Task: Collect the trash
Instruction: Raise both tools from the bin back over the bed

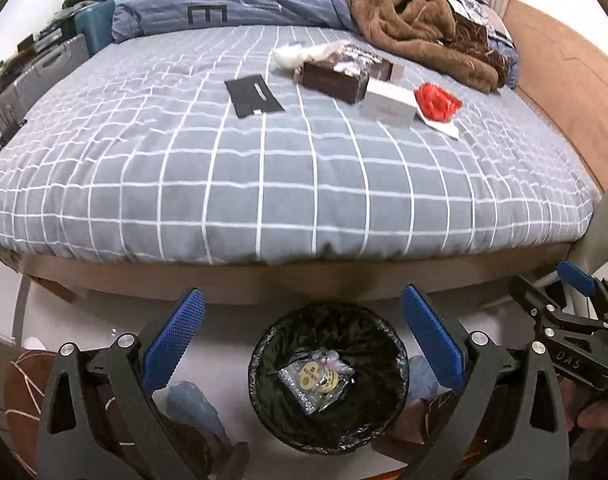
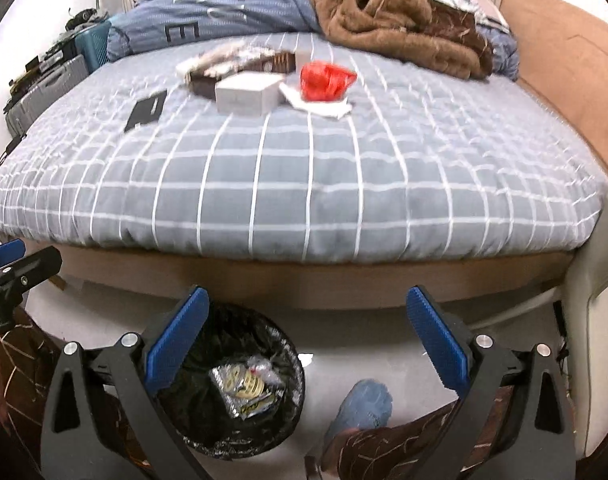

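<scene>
Both tools — left tool (image 1: 302,338) and right tool (image 2: 304,338) — hang wide open and empty over the lined bin (image 1: 327,380) (one wrapper already inside), presumably poised between trips, while the remaining trash — red bag (image 1: 437,102), white box (image 1: 387,104), brown box (image 1: 341,76) — waits on the bed (image 1: 264,184).

Black-lined bin (image 1: 327,376) on floor by bed, shiny wrapper (image 1: 315,378) inside. On bed: red bag (image 1: 437,102), white box (image 1: 387,103), brown box (image 1: 335,78), black packet (image 1: 254,95).
</scene>
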`<control>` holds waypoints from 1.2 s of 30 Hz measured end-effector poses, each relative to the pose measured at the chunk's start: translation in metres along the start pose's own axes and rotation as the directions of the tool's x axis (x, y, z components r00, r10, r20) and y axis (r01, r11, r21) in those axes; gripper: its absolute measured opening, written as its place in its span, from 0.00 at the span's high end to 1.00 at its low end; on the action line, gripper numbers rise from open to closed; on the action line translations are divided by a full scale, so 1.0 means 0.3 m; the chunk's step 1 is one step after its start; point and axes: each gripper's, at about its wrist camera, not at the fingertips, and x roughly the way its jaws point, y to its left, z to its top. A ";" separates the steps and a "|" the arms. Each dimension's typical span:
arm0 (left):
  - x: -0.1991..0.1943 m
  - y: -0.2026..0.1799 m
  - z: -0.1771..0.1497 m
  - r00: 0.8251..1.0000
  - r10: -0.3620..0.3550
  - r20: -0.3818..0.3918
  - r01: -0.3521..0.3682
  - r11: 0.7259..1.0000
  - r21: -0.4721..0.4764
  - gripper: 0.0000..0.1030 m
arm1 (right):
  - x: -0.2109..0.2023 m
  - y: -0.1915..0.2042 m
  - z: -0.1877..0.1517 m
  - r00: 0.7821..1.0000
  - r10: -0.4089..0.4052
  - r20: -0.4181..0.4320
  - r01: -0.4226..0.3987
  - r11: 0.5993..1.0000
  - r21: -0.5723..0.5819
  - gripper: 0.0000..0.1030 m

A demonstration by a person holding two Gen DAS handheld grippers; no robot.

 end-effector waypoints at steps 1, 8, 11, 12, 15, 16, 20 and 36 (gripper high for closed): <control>-0.010 0.002 0.008 1.000 -0.001 0.005 0.001 1.000 0.001 0.06 | -0.013 -0.002 0.013 1.000 0.002 0.008 -0.002 1.000 0.002 0.07; -0.046 0.003 0.068 1.000 -0.014 0.027 0.014 1.000 -0.004 0.06 | -0.073 -0.007 0.101 0.997 0.000 0.073 0.001 1.000 -0.008 0.07; -0.058 0.005 0.105 0.999 -0.007 0.047 0.007 1.000 -0.005 0.06 | -0.088 -0.008 0.145 0.995 0.000 0.098 0.002 1.000 -0.014 0.07; -0.062 0.007 0.118 0.999 -0.005 0.053 0.005 1.000 -0.006 0.06 | -0.091 -0.008 0.161 0.994 0.000 0.105 0.002 1.000 -0.015 0.07; -0.068 0.016 0.161 0.998 -0.003 0.067 0.005 1.000 -0.017 0.06 | -0.089 -0.011 0.205 0.993 0.003 0.118 -0.002 1.000 -0.013 0.07; -0.068 0.018 0.179 0.997 0.000 0.074 0.002 1.000 -0.019 0.06 | -0.087 -0.010 0.219 0.993 0.005 0.122 -0.003 1.000 -0.013 0.07; -0.045 0.026 0.236 0.997 0.011 0.076 -0.010 1.000 -0.023 0.06 | -0.064 -0.001 0.278 0.992 0.018 0.127 -0.016 1.000 -0.017 0.07; 0.156 0.139 0.528 0.997 0.043 0.062 -0.037 0.995 -0.090 0.06 | 0.196 -0.034 0.563 0.994 0.017 0.110 -0.017 1.000 -0.005 0.07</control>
